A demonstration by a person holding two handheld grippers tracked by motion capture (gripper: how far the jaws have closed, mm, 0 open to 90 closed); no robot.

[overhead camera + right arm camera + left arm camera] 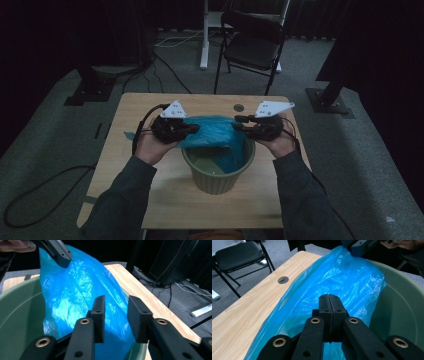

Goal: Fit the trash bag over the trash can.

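While the left gripper (192, 128) pinches the blue plastic bag (212, 132) draped over the far rim of the green bin (218, 177), the right gripper (237, 125) stands wide – close it on the opposite edge, then spread the mouth evenly – no tugging

A glossy, crinkled blue plastic bag (342, 277) drapes a matt green ribbed bin (220, 180) on a wood-grain table (165, 200).
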